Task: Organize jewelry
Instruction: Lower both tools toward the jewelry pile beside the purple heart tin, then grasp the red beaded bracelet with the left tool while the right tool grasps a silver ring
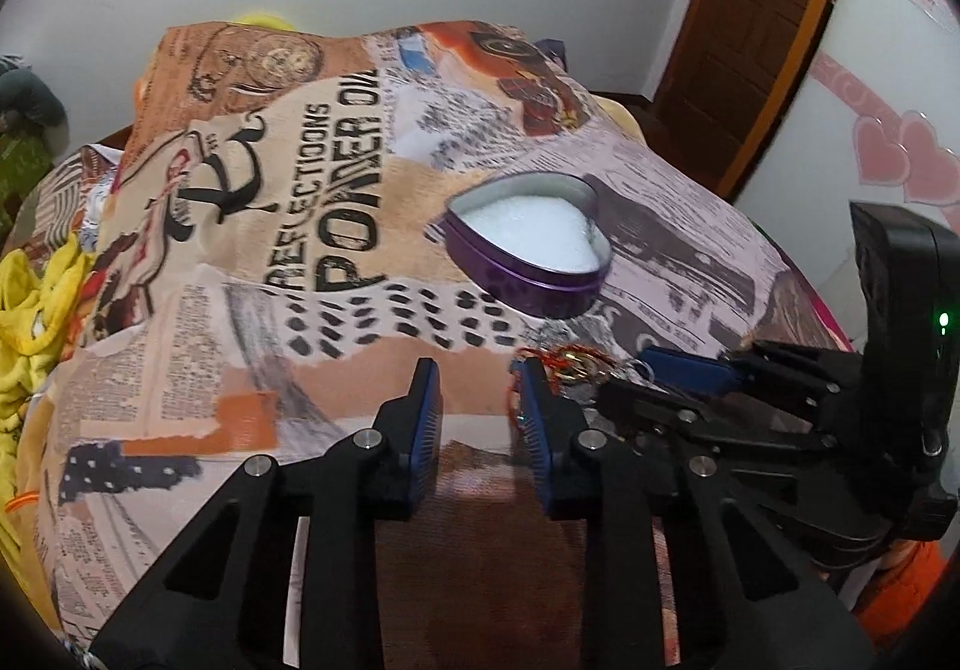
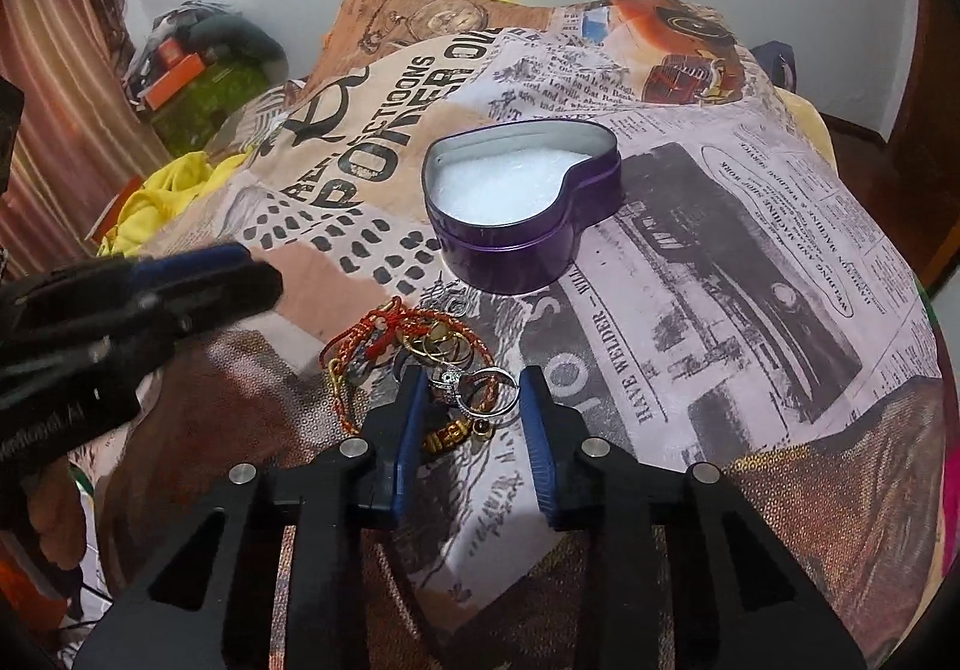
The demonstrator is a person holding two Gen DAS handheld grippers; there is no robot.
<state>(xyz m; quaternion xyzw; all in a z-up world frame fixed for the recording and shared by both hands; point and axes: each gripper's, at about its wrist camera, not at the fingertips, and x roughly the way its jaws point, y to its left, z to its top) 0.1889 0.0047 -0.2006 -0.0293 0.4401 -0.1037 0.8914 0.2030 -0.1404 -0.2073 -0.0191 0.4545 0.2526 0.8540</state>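
As the pick-up begins, the right gripper (image 2: 471,409) hangs open astride the jewelry pile (image 2: 432,370).
Heart-shaped tin (image 2: 516,202) waits ahead; left gripper (image 1: 480,406) open, empty; next move likely closing on one ring.

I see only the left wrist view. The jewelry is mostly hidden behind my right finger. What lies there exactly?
Observer: In the right wrist view, a tangled pile of jewelry lies on the printed blanket: red and gold cords, gold rings, a silver ring.
Operator: Where is the right gripper?
Observer: The right gripper is open, with the silver ring between its fingers.
Operator: Is something already in the heart tin?
Observer: The heart tin shows only white padding, no jewelry.
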